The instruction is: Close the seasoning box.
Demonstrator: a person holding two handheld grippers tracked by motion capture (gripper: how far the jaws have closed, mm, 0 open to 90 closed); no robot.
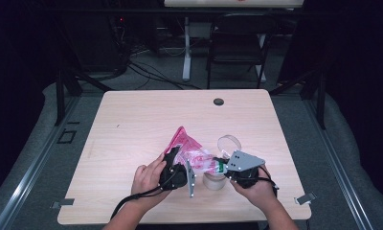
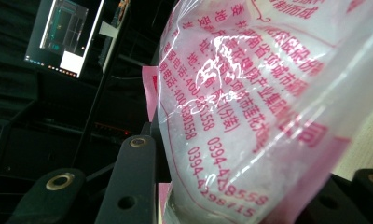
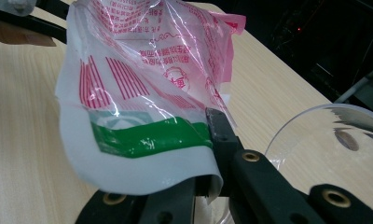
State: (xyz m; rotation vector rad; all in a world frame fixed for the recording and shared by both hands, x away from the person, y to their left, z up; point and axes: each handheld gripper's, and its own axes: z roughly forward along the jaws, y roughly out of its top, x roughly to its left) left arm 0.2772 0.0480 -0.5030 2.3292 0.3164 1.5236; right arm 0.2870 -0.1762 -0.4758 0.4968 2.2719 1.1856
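A clear plastic bag (image 1: pixel 197 160) printed in pink and red, with white powder inside, hangs above the table between my two grippers. My left gripper (image 1: pixel 173 155) has the bulging bag (image 2: pixel 250 116) wedged between its jaws and is shut on it. The right gripper (image 1: pixel 221 166) is shut on the bag's white edge just under its green band (image 3: pixel 147 137), its jaws pinched together (image 3: pixel 209 144). A clear plastic cup (image 1: pixel 213 182) stands on the table directly under the bag's right end; its rim (image 3: pixel 315 126) shows beside the right jaws.
A second clear round cup or lid (image 1: pixel 229 142) lies just behind the bag. The wooden table (image 1: pixel 132 124) has a dark grommet (image 1: pixel 219 101) near its far edge. A black folding chair (image 1: pixel 237 43) stands beyond the table.
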